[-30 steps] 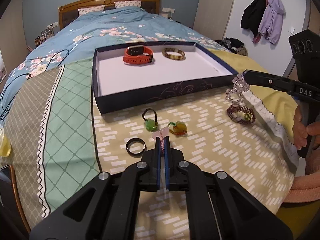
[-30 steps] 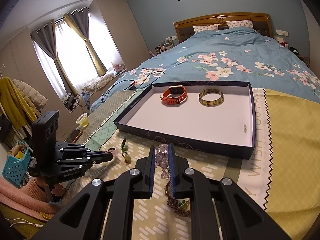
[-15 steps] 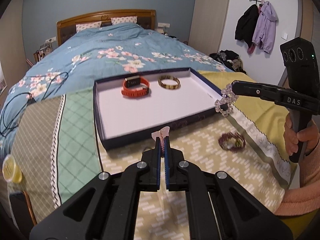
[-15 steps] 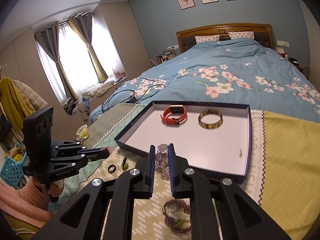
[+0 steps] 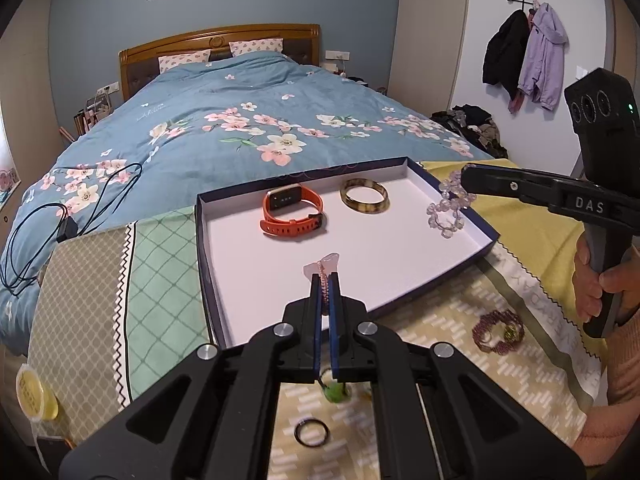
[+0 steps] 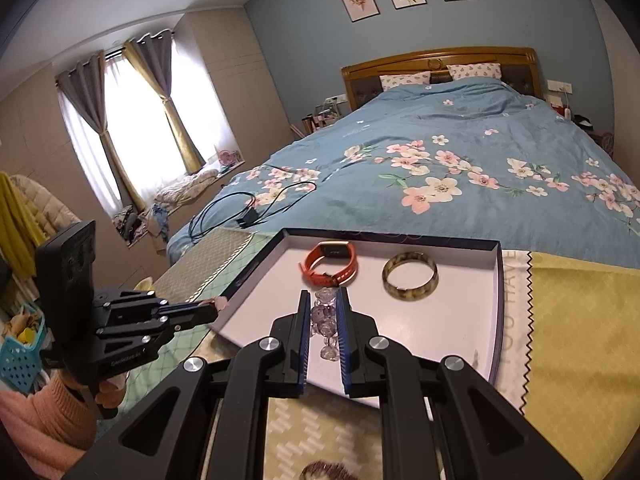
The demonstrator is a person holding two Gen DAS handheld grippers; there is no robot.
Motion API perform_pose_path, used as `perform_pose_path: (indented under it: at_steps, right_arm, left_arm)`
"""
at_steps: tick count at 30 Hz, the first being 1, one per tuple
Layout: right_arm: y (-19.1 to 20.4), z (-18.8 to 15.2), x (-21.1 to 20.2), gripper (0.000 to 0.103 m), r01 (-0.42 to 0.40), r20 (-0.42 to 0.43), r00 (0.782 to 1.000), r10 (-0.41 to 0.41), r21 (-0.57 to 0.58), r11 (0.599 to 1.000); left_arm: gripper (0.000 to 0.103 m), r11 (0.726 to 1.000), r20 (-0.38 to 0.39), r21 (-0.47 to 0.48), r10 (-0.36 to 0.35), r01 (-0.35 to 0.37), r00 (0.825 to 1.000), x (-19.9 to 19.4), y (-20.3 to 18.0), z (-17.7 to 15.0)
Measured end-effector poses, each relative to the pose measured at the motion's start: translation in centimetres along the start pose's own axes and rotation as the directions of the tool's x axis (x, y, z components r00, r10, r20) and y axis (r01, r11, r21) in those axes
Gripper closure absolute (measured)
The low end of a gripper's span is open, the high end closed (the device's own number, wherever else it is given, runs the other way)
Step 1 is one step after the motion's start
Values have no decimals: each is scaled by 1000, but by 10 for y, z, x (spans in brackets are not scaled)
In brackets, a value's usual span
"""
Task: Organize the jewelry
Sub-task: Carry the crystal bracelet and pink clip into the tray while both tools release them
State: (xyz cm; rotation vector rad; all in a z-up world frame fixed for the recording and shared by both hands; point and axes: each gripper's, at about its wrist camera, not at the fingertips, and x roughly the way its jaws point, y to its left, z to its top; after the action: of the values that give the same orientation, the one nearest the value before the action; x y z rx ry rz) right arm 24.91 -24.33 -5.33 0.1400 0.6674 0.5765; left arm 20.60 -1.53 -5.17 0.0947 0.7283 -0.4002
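Over bed tray (image 5: 202, 240), crystal bracelet (image 6: 325, 322) hanging lengthwise.

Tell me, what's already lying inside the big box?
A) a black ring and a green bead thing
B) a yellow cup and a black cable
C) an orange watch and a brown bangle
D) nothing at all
C: the orange watch and the brown bangle lie on the white floor of the box, side by side near its far wall.

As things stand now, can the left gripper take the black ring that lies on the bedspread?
Probably not yet. The left gripper is shut on a pink chain piece over the box; the black ring lies free underneath it.
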Motion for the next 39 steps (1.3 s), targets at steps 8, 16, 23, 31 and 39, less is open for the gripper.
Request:
perform_pose_path:
  at_steps: [8, 16, 23, 31, 39]
  right_arm:
    - [-18, 10, 33, 92, 10, -30, 1000, -9, 61, 998]
    - [-27, 14, 57, 92, 12, -59, 998, -6, 103, 995]
    - [-32, 14, 70, 92, 1, -75, 997, 9, 131, 991]
    - [-44, 10, 83, 92, 9, -106, 994, 11, 182, 983]
    - [-57, 6, 82, 92, 62, -128, 991, -35, 207, 976]
  left_arm:
    - [100, 1000, -28, 12, 14, -13, 999, 27, 3, 13]
    - [100, 1000, -72, 4, 22, -21, 997, 56, 11, 20]
    - [100, 999, -99, 9, 35, -35, 994, 73, 16, 24]
    - [100, 999, -129, 18, 43, -41, 991, 92, 17, 32]
    - [100, 998, -171, 27, 54, -51, 984, 114, 13, 31]
